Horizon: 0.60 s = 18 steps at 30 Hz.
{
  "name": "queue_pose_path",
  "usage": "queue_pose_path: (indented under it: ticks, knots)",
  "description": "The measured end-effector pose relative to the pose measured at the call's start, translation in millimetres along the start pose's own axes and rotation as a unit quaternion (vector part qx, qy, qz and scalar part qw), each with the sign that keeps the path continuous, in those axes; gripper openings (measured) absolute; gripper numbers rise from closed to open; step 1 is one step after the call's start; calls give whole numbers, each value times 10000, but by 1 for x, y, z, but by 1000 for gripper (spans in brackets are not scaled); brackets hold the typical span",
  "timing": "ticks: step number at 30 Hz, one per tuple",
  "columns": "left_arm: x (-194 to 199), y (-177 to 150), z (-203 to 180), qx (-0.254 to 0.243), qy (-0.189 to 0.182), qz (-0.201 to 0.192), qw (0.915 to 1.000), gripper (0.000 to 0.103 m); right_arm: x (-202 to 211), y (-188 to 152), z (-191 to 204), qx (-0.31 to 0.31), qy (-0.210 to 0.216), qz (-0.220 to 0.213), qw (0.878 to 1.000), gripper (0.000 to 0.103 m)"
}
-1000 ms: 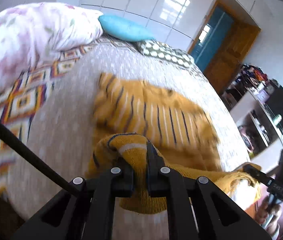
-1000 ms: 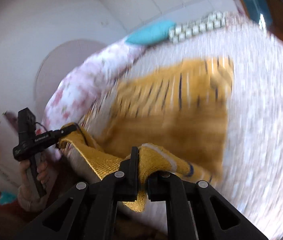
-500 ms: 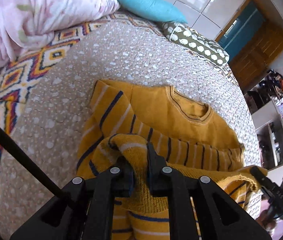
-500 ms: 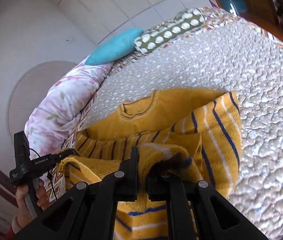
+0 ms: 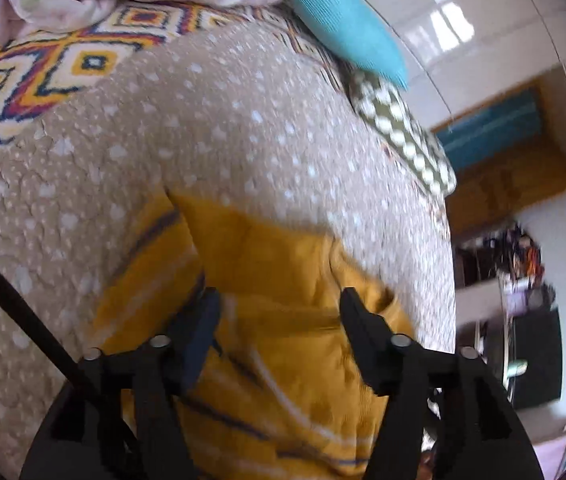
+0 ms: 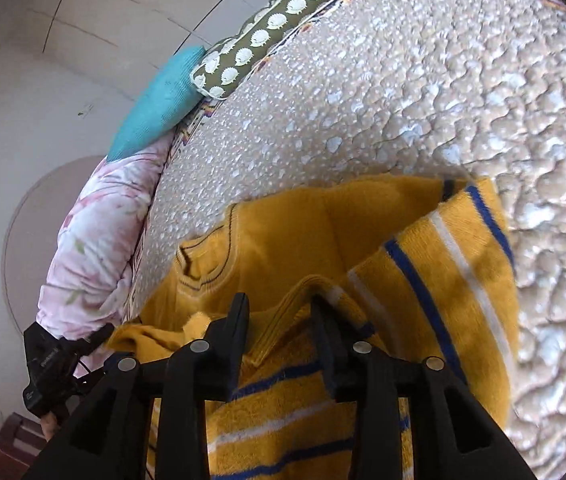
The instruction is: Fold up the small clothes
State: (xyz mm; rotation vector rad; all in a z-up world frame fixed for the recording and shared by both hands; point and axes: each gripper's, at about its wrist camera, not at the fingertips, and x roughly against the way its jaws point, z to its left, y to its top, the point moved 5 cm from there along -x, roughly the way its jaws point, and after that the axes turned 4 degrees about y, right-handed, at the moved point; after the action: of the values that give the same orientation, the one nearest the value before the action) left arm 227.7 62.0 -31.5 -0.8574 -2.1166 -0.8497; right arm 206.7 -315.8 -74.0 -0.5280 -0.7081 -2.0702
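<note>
A small mustard-yellow sweater [image 5: 283,280] with blue and white stripes lies on the bed, its bottom part folded up over the body toward the collar [image 6: 203,268]. My left gripper [image 5: 279,308] is open, its jaws spread wide just above the folded hem, holding nothing. My right gripper [image 6: 279,312] is open too, with the folded hem edge [image 6: 303,300] lying loose between its fingers. The left gripper also shows at the left edge of the right wrist view [image 6: 55,364].
The bed has a beige dotted quilt [image 6: 403,100] and a patterned blanket [image 5: 43,64]. A pink floral duvet [image 6: 99,232], a teal pillow [image 5: 343,20] and a green patterned pillow [image 6: 267,36] lie at the far end. Shelves and a door [image 5: 523,280] stand to the right.
Both grippers carried the hem forward over the sweater toward the collar, then opened and let it go. The hem now rests on the sweater's body.
</note>
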Motion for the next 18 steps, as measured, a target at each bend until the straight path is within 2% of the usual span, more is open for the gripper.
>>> queue_pose_path:
  ticks: [2, 6, 7, 8, 11, 15, 18]
  knots:
    - [-1, 8, 5, 24, 176, -46, 9998, 63, -3, 5, -2, -108, 153, -53, 9998, 47]
    - [4, 11, 13, -48, 198, -21, 9998, 63, 5, 21, -6, -259, 196, -303, 9990, 55]
    - [8, 10, 15, -105, 225, -46, 9997, 63, 11, 28, -10, -343, 79, -443, 9984, 64]
    - [13, 8, 16, -176, 291, -62, 9994, 63, 16, 32, -13, -386, 14, -523, 9979, 67]
    - [32, -1, 17, -477, 475, -92, 9977, 63, 37, 38, -16, -366, 25, -607, 9975, 67]
    - [56, -23, 24, -856, 650, -36, 9942, 64, 72, 16, -9, 307, -275, -515, 9978, 67]
    - [73, -50, 29, -1189, 783, 83, 9898, 65, 94, -25, -5, 908, -664, -211, 9934, 67]
